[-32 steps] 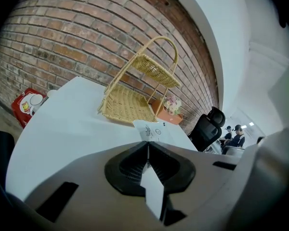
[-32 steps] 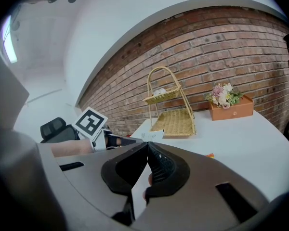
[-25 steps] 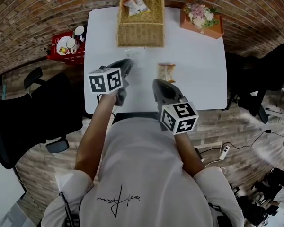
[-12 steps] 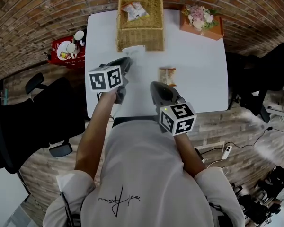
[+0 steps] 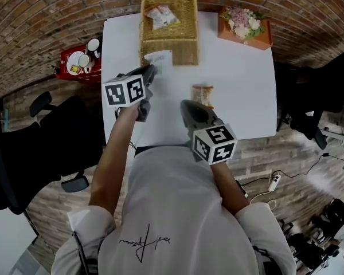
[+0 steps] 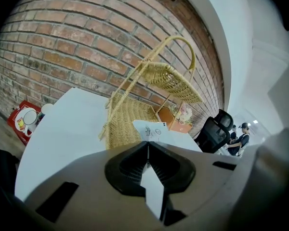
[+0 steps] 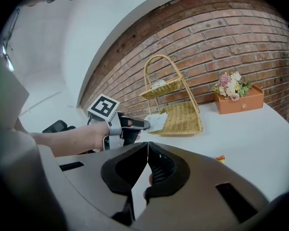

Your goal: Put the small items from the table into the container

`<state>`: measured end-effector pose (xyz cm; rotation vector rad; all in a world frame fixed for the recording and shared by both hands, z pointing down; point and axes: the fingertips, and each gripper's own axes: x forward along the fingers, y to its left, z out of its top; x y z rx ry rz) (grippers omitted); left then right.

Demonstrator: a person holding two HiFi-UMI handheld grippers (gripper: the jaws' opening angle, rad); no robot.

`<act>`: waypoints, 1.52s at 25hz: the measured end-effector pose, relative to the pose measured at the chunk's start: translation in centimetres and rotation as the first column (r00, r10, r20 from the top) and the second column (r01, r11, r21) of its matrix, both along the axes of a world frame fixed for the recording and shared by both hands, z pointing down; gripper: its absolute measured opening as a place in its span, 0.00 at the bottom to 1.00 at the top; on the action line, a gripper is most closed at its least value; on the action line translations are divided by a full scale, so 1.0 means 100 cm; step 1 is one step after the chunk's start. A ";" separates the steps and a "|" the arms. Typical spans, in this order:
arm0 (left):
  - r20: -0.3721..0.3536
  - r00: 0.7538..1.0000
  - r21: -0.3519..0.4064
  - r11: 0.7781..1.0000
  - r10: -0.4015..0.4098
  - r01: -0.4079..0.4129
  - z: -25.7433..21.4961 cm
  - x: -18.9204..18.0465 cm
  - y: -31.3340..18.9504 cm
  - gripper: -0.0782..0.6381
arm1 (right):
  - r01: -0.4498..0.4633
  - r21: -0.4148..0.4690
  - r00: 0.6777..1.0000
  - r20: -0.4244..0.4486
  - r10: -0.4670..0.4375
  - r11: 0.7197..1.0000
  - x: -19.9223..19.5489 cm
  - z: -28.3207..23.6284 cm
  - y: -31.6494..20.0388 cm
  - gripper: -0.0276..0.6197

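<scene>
L gripper [image 6: 147, 143] is clamped on a thin white packet [image 6: 151, 130]. The jaws are pinched nearly together, w/ the packet's printed end sticking out past the tips. In the head view the L gripper [image 5: 151, 72] has pushed fwd over the last second, away from the person. The packet [image 5: 159, 59] now sits right at the front wall of the basket [image 5: 183, 47]; before it hung a bit short of it. The R gripper view agrees: packet at the basket's near lip, not inside yet, still held.

R gripper [image 7: 147, 146] is closed tight, nothing between the jaws. It has hardly moved, and in the head view it [image 5: 185, 103] hangs over the table [image 5: 241, 85] just short of the snack [image 5: 203, 93], not touching it. The snack shows as an orange speck in the R gripper view [image 7: 220, 158].

Farther out, one bag [image 5: 160, 16] already lies in the basket. A flower box [image 5: 245, 24] stands at the far R corner, well apart from the work. Off the table on the L there's a red tray [image 5: 77, 59] w/ cups.

Meaning for the task, prob.: this packet's carry is nearly over. Next it needs a lift over the wicker front, then a release inside. The snack looks like the last loose item on the table, so the R gripper must open before it can take it. Risk: the light packet could catch on the rim and drop outside.
</scene>
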<state>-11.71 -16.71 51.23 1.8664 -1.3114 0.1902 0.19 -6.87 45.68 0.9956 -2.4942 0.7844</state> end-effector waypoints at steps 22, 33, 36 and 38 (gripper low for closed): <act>0.033 0.999 -0.074 0.997 0.014 -0.011 0.027 -0.004 -0.036 0.14 | 0.014 -0.073 1.000 0.010 -0.013 0.997 -0.013 0.022 -0.008 0.08; 0.085 0.996 -0.090 0.996 0.033 -0.025 0.036 -0.006 -0.044 0.14 | 0.000 -0.097 1.000 0.009 0.001 0.995 -0.011 0.029 -0.011 0.08; 0.119 0.992 -0.099 0.995 0.038 -0.026 0.040 -0.007 -0.045 0.14 | -0.001 -0.102 1.000 0.006 0.002 0.995 -0.010 0.030 -0.012 0.08; 0.131 0.991 -0.110 0.994 0.032 -0.018 0.043 -0.008 -0.045 0.14 | -0.005 -0.106 1.000 0.004 0.006 0.994 -0.008 0.032 -0.012 0.08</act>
